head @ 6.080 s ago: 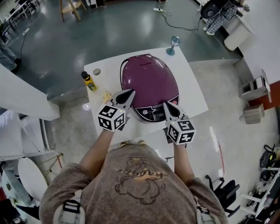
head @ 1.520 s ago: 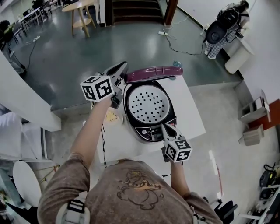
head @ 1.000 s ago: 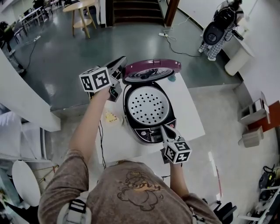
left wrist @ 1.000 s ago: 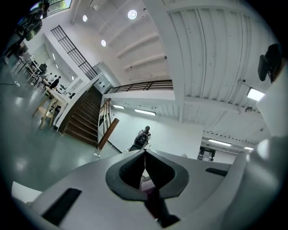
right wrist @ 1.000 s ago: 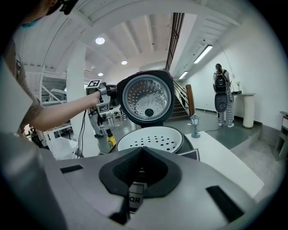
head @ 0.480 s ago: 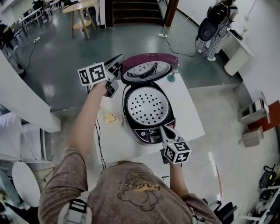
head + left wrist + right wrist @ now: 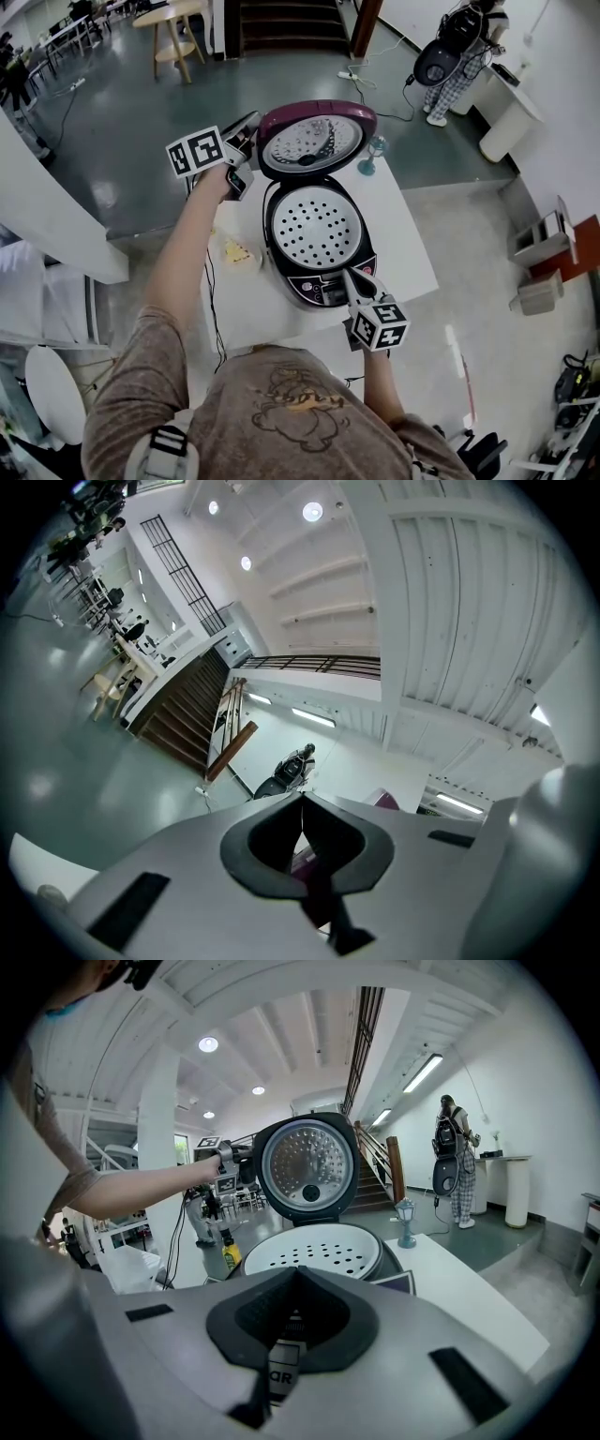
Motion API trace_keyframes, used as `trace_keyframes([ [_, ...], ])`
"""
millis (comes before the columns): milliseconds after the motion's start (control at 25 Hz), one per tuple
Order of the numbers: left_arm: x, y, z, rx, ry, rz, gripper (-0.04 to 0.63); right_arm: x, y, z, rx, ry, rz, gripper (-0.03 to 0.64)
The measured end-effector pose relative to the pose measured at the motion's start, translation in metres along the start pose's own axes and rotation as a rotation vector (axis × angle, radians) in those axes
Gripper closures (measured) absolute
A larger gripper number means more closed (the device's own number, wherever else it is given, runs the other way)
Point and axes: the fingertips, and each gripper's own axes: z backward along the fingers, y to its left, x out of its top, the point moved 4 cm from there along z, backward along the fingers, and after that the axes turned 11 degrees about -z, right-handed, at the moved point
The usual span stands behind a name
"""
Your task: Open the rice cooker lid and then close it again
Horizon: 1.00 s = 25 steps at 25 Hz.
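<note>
Swinging forward off its hinge since a second and a half back, the lid now showed its pale inner face instead of its edge, and the left tongs had come along with it.

From the head view, the rice cooker sat on the white counter with its perforated inner tray exposed. The lid stood roughly upright at the far side. The left tongs lay just beside the lid's left rim, on its outer side, so the lid's path down ran toward the person. The right tongs rested at the front panel, well apart from the lid — the left hand was plainly the nearer.

In the left gripper view, the left tongs were pressed together on nothing, a sliver of purple lid just beyond to the right.

In the right gripper view, the right tongs also looked closed and empty; past them the lid faced the camera above the tray, still high — closing seemed barely begun.
</note>
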Motion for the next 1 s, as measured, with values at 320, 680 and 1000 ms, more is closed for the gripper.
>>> trace_keyframes([
  [320, -0.002, 0.003, 0.006, 0.012, 0.012, -0.022, 0.574, -0.001, -0.001, -0.001, -0.004, -0.001, 0.0, 0.615],
  [680, 0.007, 0.001, 0.023, 0.024, -0.024, -0.066, 0.572, -0.001, -0.001, -0.001, -0.005, 0.001, 0.0, 0.615],
  [1000, 0.009, -0.016, 0.03, -0.016, -0.015, -0.157, 0.572, -0.001, -0.001, -0.002, -0.006, 0.001, 0.004, 0.615],
])
